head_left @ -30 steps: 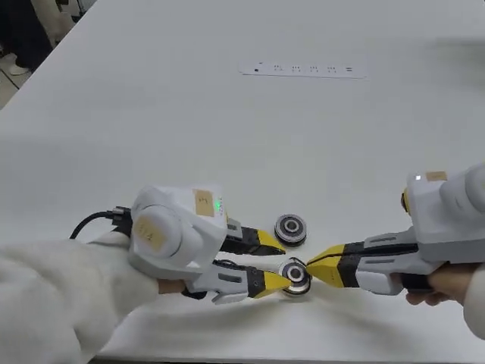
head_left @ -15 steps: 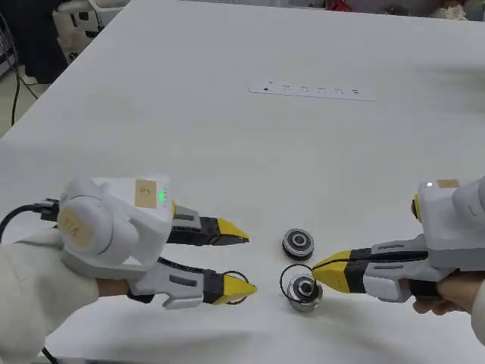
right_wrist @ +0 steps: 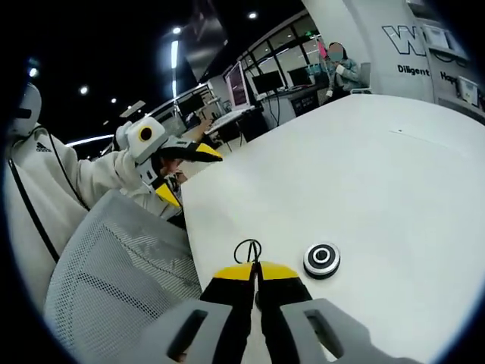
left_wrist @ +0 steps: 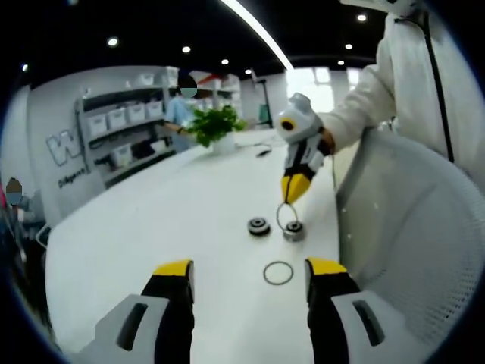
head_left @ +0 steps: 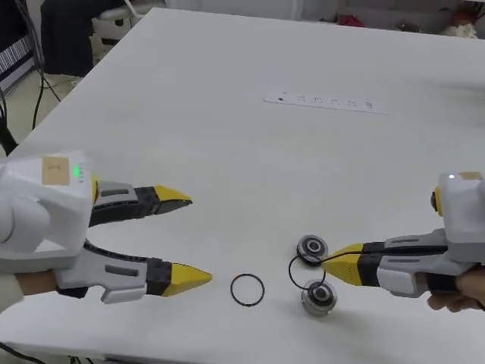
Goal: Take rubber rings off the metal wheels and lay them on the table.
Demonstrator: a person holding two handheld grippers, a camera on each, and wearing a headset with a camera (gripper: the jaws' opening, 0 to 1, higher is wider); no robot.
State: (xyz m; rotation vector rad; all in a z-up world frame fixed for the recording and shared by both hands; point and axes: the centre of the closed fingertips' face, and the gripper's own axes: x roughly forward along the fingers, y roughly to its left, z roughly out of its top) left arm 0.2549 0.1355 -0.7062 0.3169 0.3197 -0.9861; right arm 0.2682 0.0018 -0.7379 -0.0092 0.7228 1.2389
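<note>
Since the thin black ring (head_left: 290, 270) looks light and floppy, the right gripper (head_left: 327, 262) pinches its band between closed jaws, just beside the near wheel (head_left: 319, 297), possibly clear of it. The left gripper (head_left: 200, 239) gapes wide near a second ring (head_left: 247, 290) lying flat on the table (head_left: 227, 136).

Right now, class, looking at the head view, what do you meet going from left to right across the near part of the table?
Left gripper, fingers open → loose rubber ring lying flat on the table → far metal wheel and near metal wheel, overlapping sideways → right gripper, pinching a second rubber ring.
</note>
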